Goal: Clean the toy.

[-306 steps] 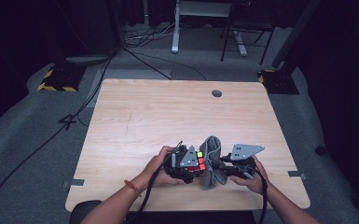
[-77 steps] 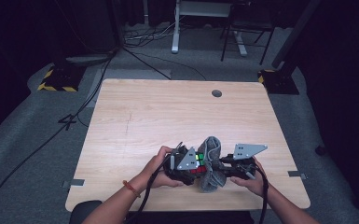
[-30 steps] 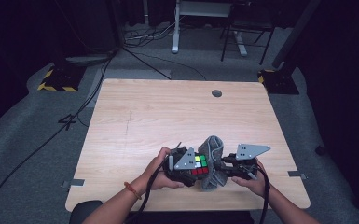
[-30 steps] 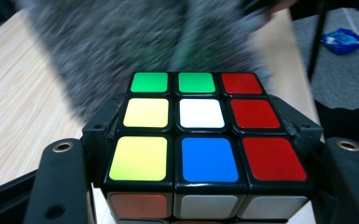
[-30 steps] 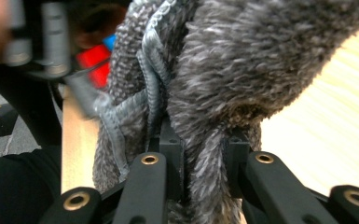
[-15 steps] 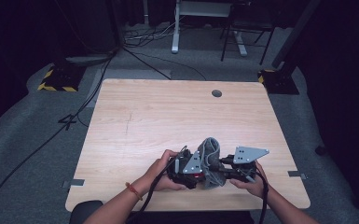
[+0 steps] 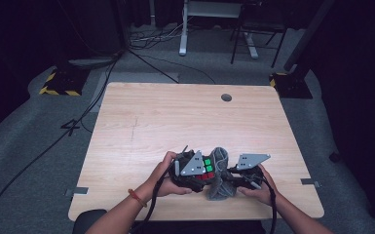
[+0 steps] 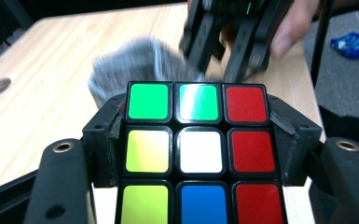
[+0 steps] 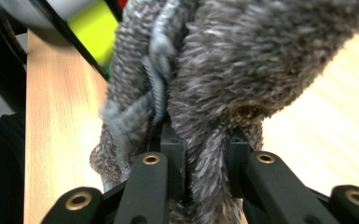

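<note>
High view: near edge of the counter (image 7: 185, 112), left gripper (image 7: 191, 170) clamps the puzzle cube (image 7: 204, 168), green and red tiles up. Right gripper (image 7: 238, 176) just right of it, grey fuzzy cloth (image 7: 219, 175) bunched between the two, touching the cube.

Left gripper view: fingers (image 8: 109, 140) closed tight on the cube's two sides; white centre tile, red column on the right. Cloth (image 8: 140, 60) just beyond the cube.

Right gripper view: fingers (image 9: 172, 149) nearly closed, pinching a fold of cloth (image 9: 242, 60); the cube's yellow tile (image 9: 93, 28) far left.
</note>
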Tool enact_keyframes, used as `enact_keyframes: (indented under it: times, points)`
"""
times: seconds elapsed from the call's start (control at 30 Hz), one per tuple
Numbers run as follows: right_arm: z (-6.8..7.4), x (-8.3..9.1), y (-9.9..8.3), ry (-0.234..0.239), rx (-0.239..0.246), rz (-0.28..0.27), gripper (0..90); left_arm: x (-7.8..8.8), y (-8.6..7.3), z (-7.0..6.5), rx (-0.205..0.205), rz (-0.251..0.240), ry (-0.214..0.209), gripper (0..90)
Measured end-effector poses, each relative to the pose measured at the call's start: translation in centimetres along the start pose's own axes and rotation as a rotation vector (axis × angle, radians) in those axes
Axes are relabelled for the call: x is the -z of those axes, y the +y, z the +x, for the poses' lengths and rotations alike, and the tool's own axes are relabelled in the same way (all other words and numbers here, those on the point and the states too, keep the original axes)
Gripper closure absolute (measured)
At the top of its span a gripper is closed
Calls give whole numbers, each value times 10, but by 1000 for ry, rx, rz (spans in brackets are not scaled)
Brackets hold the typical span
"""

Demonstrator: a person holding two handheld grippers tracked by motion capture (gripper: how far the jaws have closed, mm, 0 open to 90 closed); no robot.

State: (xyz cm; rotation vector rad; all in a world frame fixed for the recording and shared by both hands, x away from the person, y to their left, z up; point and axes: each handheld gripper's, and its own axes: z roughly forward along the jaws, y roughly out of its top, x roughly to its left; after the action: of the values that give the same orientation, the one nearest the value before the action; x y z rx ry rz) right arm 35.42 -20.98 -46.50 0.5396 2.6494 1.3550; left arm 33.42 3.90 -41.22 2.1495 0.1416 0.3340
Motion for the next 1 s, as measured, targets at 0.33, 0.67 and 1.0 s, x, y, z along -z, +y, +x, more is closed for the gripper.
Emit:
enact_keyframes:
  times: [0.33, 0.67, 1.0]
  points:
    - [4, -3, 2, 122, -35, -68, 760, -2, -4, 5, 49, -31, -22, 321]
    - [3, 4, 3, 118, -44, -115, 761, -5, -9, 11, 76, -4, -43, 310]
    - [2, 19, 9, 78, -24, -163, 760, -1, -9, 12, 58, -12, -70, 326]
